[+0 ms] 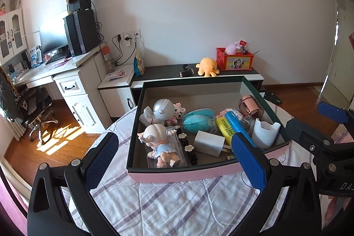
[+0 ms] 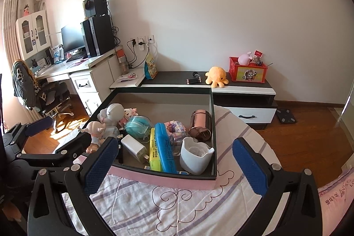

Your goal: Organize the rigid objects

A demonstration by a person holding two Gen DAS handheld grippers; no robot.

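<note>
Both claws spread wide and empty, left gripper and right gripper, above quilt before the filled pink box.

One box, two figurines, two highlighters, one charger
</note>
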